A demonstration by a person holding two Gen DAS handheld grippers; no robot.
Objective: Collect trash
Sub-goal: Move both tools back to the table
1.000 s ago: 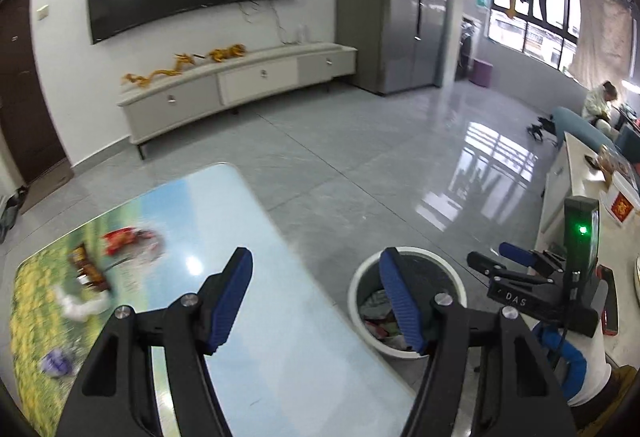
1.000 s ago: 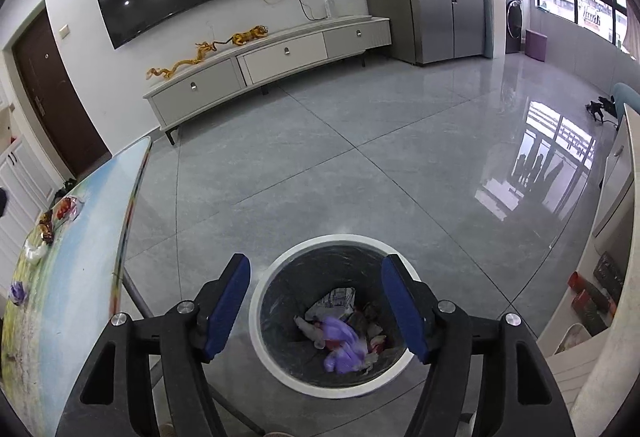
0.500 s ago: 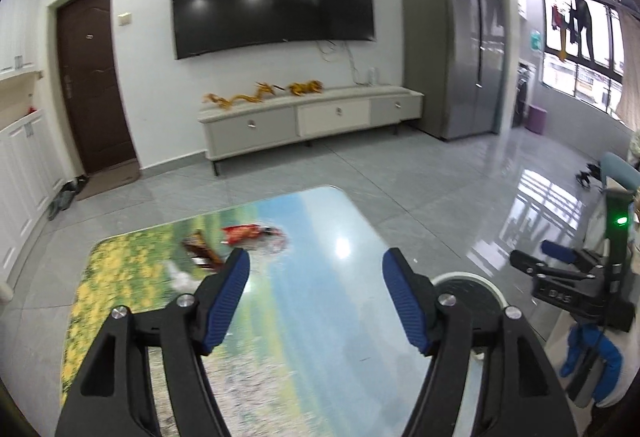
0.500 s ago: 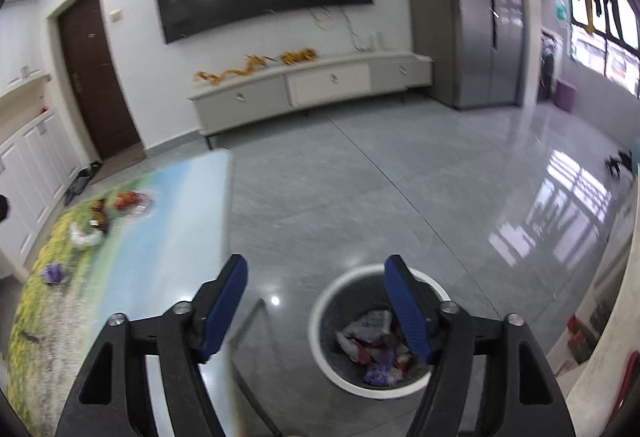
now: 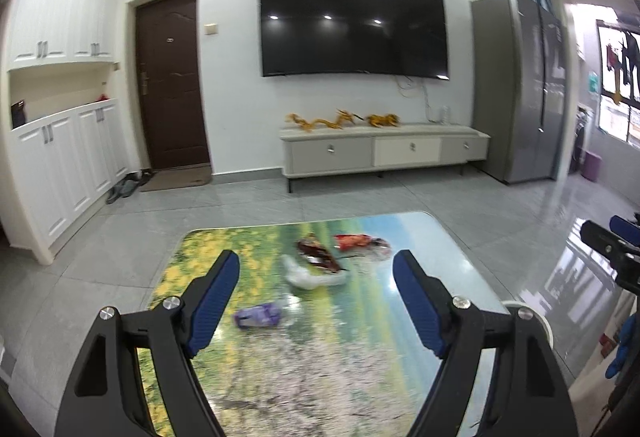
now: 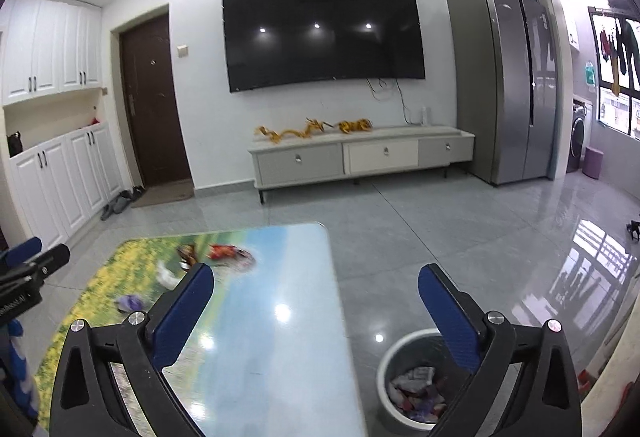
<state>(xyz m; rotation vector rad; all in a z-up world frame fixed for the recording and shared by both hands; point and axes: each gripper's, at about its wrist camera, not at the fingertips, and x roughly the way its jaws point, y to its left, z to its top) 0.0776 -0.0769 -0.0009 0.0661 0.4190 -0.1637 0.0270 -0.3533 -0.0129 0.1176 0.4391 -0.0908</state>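
The table [image 5: 360, 377] was the landmark: a low top printed with a flower meadow and sky, standing on grey floor tiles. Beyond its far edge a TV [image 5: 352, 23] hung on the white wall, with a long cabinet [image 5: 384, 153] below it carrying gold dragon ornaments [image 5: 324, 121]. Right of the cabinet, past the table's far right corner, stood a grey fridge [image 5: 520, 89]; past the far left corner were a brown door [image 5: 172, 81] and white cupboards [image 5: 60, 173].

Just off the table's right edge, on the floor, stood the bin [image 6: 416, 383], white-rimmed and holding crumpled wrappers in white, red and purple.

The left gripper [image 5: 316, 285] hung above the near half of the table, its blue-padded jaws spread wide with nothing between them. The right gripper [image 6: 316, 289] was over the table's right edge, jaws likewise wide apart and empty, its right finger [image 6: 448, 321] overlapping the bin's rim in that view.

The trash lay on the far half of the table. A white crumpled bag [image 5: 308, 275] sat near the middle of that half, with a dark brown wrapper [image 5: 318, 255] touching its far side. A red wrapper [image 5: 354, 241] lay just right of the brown one, nearer the far edge. A purple wrapper [image 5: 258, 317] lay apart from these, closer to the table's centre and nearest the left gripper's left finger [image 5: 212, 301]. All four were blurred, so their print could not be read.
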